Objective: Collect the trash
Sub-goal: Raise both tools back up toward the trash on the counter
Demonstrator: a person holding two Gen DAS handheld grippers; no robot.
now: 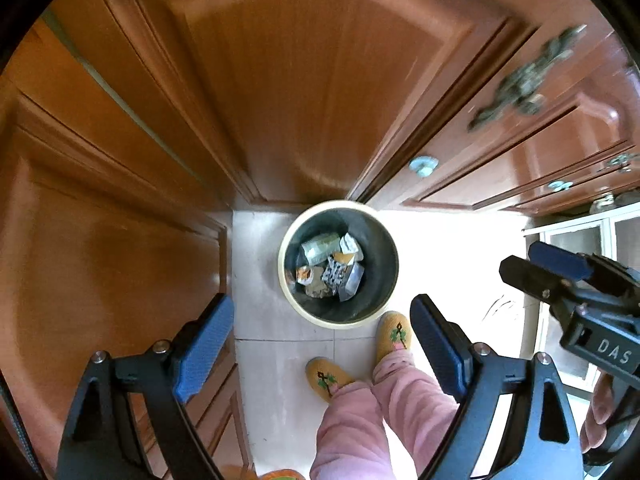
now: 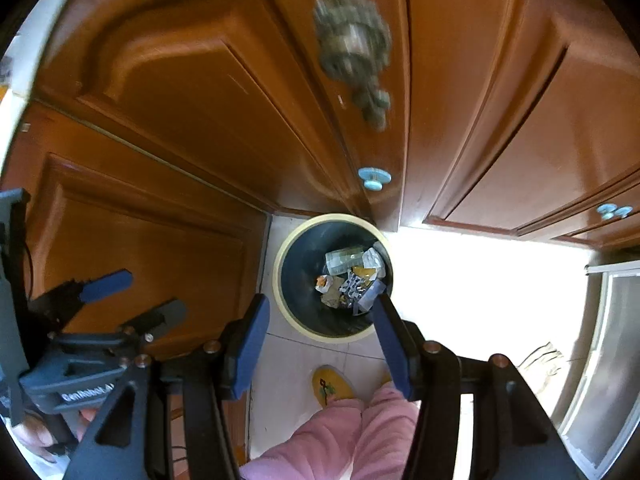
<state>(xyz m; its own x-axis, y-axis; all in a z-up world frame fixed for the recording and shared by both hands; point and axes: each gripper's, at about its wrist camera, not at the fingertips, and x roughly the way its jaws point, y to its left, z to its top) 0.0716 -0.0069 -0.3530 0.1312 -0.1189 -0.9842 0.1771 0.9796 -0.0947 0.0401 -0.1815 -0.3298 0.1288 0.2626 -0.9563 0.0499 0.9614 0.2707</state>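
Note:
A round bin with a cream rim (image 1: 282, 268) (image 2: 277, 280) stands on the floor below both grippers, in the corner of wooden doors. Several crumpled wrappers and papers (image 1: 330, 270) (image 2: 350, 276) lie at its dark bottom. My left gripper (image 1: 320, 344) points straight down, high above the bin, open with nothing between its blue pads (image 1: 204, 344). My right gripper (image 2: 320, 344) hangs beside it at a similar height, also open and empty. Each wrist view catches the other tool: the right gripper (image 1: 538, 268) at the right edge, the left gripper (image 2: 134, 300) at the left.
Brown wooden cabinet doors (image 1: 304, 80) surround the bin, with pale blue knobs (image 2: 374, 178) and an ornate metal handle (image 2: 352, 40). A person's yellow slippers (image 1: 394, 334) and pink trouser legs (image 2: 352, 436) stand on the white tile floor (image 1: 276, 364) just before the bin. A glass door (image 2: 608, 360) is at the right.

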